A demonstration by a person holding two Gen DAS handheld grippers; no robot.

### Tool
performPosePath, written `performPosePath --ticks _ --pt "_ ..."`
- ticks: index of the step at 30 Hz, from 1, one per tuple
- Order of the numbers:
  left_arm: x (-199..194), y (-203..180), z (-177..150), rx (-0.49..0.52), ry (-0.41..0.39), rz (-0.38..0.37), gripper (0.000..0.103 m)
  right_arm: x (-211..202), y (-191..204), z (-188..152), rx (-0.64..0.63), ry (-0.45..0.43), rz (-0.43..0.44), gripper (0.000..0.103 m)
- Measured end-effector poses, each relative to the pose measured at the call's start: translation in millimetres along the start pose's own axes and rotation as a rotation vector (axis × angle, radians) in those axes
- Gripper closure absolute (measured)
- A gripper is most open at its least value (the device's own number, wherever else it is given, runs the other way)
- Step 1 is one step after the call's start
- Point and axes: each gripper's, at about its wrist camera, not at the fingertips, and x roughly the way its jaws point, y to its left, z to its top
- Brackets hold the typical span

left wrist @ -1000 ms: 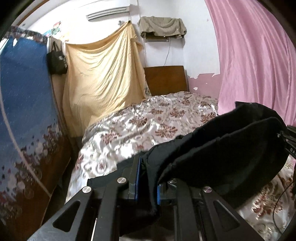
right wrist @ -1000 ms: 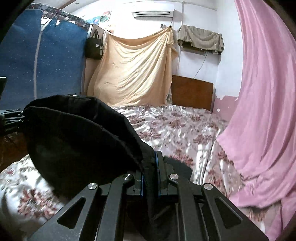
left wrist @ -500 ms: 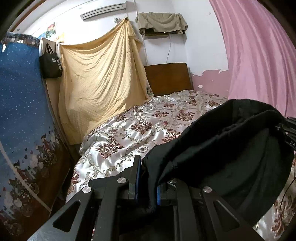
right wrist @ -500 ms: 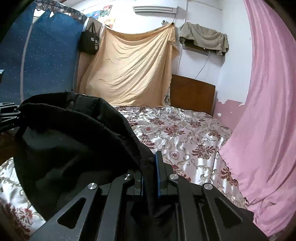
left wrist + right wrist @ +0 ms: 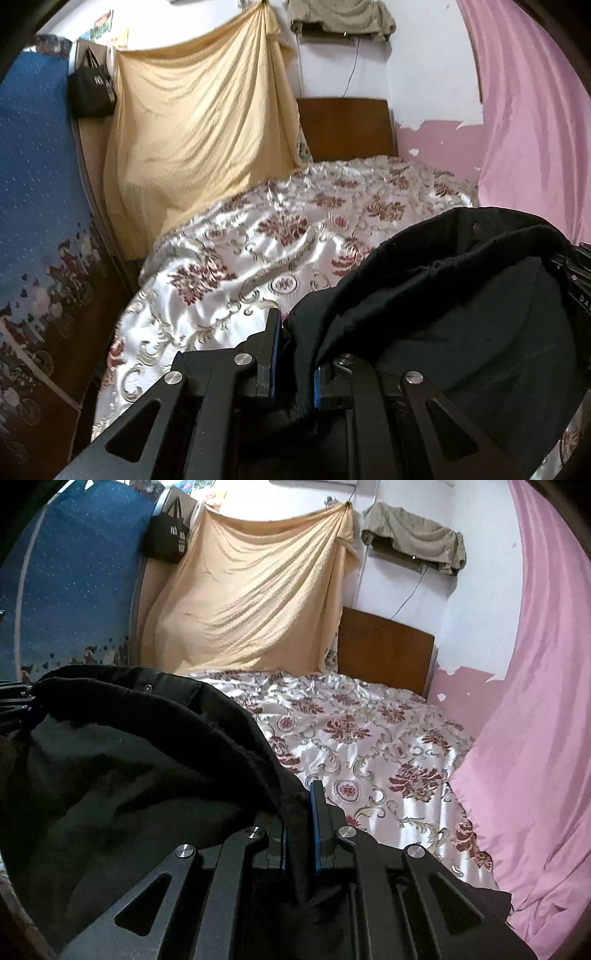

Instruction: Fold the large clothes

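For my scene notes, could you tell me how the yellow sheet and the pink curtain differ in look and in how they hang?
The yellow sheet hangs gathered from one high point by the headboard, sagging in diagonal folds; the pink curtain falls in long, near-vertical folds along the bed's right side. The yellow sheet looks matt and textured; the pink curtain is smoother, with a slight sheen. Both are large plain cloths hanging beside the bed.

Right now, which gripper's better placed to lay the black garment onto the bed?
Neither clearly. Left gripper and right gripper both clamp the black garment, slung between them over the bedspread; they'd lower together.
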Motion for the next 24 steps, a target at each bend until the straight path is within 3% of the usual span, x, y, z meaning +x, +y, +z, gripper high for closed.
performPosePath --ticks 5,10,19,21,23,24 --pt "41.9 -0.7 -7.0 -0.034 0.077 -0.006 0.09 30.6 3.8 -3.1 -0.011 0.043 -0.004 0.095" --pt "74.0 12.6 -14.3 -0.166 0.179 -0.088 0.09 63.5 -5.7 -20.0 0.061 0.119 0.061 0.095" --pt "97.6 5.7 -23.5 -0.161 0.223 -0.065 0.089 86.9 -15.4 -39.1 0.121 0.168 0.088 0.089" --pt "97.4 5.7 -24.1 -0.172 0.236 -0.061 0.088 86.9 -18.4 -42.3 0.131 0.165 0.082 0.082" --pt "94.3 5.1 -23.9 -0.165 0.241 -0.053 0.087 81.8 -20.7 -44.1 0.139 0.142 0.092 0.055" --pt "91.7 4.9 -23.8 -0.163 0.241 -0.049 0.085 75.2 -22.2 -44.6 0.143 0.117 0.087 0.047"
